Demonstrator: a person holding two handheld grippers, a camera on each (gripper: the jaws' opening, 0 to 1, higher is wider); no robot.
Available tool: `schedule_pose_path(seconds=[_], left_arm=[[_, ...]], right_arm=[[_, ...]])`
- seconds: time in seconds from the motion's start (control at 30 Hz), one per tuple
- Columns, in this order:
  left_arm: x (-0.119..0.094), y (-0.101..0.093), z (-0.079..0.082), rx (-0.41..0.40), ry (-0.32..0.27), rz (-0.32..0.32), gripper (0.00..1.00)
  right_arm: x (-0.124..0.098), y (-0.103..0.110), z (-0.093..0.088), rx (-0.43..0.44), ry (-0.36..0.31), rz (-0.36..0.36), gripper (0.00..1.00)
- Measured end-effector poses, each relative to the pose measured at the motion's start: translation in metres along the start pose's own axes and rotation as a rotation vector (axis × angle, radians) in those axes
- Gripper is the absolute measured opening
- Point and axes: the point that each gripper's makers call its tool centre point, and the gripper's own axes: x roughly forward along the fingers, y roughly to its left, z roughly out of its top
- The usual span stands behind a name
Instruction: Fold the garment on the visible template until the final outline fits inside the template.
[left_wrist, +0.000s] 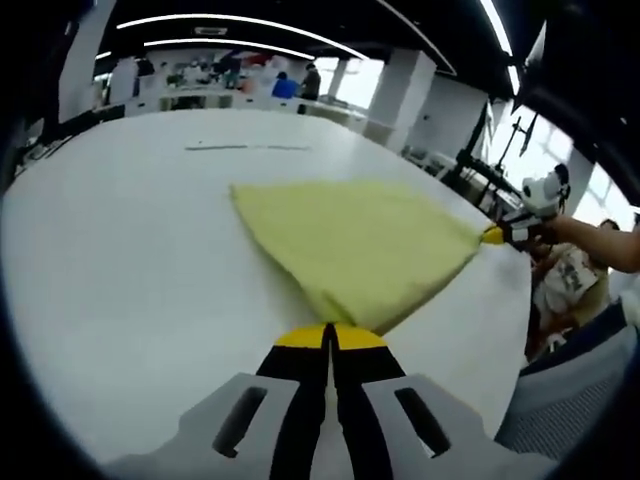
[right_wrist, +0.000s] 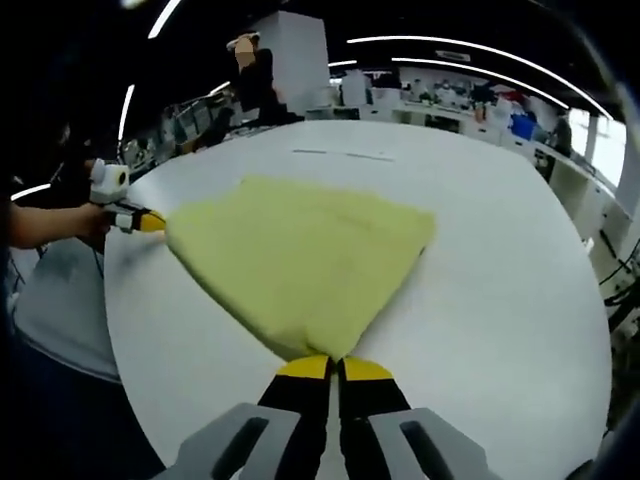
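Table (left_wrist: 120, 260): white, wide, carries the whole job; bare surface runs out past the cloth toward 12 o'clock in both views.

Garment (left_wrist: 360, 250): yellow cloth, already folded into a wedge-like shape, lying on the table between the two grippers. In the left gripper view it spreads from 6 o'clock up toward 10 and 3. Far edge looks flat on the table; near corners seem drawn taut, judged from the straight edge between them.

Template mark (left_wrist: 247, 148): thin dark line on the table beyond the garment, toward 12 o'clock, well apart from the cloth. Whether it is the template's edge I cannot tell.

Left gripper (left_wrist: 331, 338): jaws pressed together on the garment's near corner at 6 o'clock, yellow tips pinching the cloth; probably held so the edge stays straight for the next fold.

Right gripper (right_wrist: 333, 368): jaws closed likewise, pinching the opposite corner. It also appears at 3 o'clock in the left gripper view, a hand behind it.

Stage: mid-fold, judged; outline not yet set against the mark.
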Motion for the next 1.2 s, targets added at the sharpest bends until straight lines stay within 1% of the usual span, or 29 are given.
schedule_pose_path(seconds=[0.1,0.13,0.2,0.27,0.33,0.4,0.47,0.53,0.6,0.7,0.83,0.9,0.97,1.13,1.2], left_arm=[[-0.001,0.0,-0.001,-0.014,0.005,-0.006,0.0],[-0.001,0.0,-0.004,-0.01,0.017,-0.01,0.0],[-0.002,0.0,-0.005,-0.002,0.017,-0.008,0.0],[-0.001,-0.004,-0.005,-0.012,0.014,-0.029,0.0],[-0.001,-0.004,-0.005,-0.014,0.019,-0.031,0.0],[-0.001,-0.003,-0.005,-0.006,0.024,-0.027,0.02],[0.0,0.001,-0.005,-0.016,0.026,-0.015,0.06],[0.0,0.002,-0.003,-0.032,0.018,-0.014,0.08],[0.001,0.001,-0.001,-0.047,0.008,-0.027,0.08],[0.002,-0.009,0.007,-0.093,-0.032,-0.084,0.09],[0.001,-0.009,0.006,-0.073,-0.027,-0.094,0.08],[0.002,-0.006,0.006,-0.081,-0.019,-0.085,0.05],[0.002,-0.005,0.006,-0.071,-0.013,-0.079,0.0],[0.002,-0.003,0.004,-0.044,0.017,-0.062,0.0],[0.0,-0.003,0.006,-0.014,0.019,-0.054,0.0]], right_arm=[[0.0,0.001,0.001,-0.005,0.002,0.004,0.0],[0.0,0.001,0.001,-0.007,0.002,0.004,0.0],[0.0,0.002,0.0,-0.016,0.01,0.002,0.0],[0.0,0.001,-0.001,-0.021,0.014,0.001,0.0],[0.0,0.001,-0.001,-0.015,0.017,-0.001,0.0],[0.001,0.001,-0.002,-0.012,0.02,-0.002,0.0],[0.0,0.001,-0.002,-0.009,0.022,-0.002,0.0],[0.0,0.002,-0.002,-0.007,0.024,-0.002,0.0],[0.0,0.001,-0.003,-0.007,0.026,-0.001,0.0],[0.0,0.001,-0.003,-0.007,0.03,-0.001,0.0],[0.0,0.0,-0.004,-0.015,0.035,-0.001,0.0],[0.001,0.0,-0.004,-0.021,0.039,-0.002,0.0],[0.001,0.0,-0.004,-0.026,0.042,-0.003,0.0],[0.0,0.0,-0.004,-0.069,0.048,-0.006,0.0],[-0.002,-0.002,-0.003,-0.091,0.049,-0.012,0.0]])
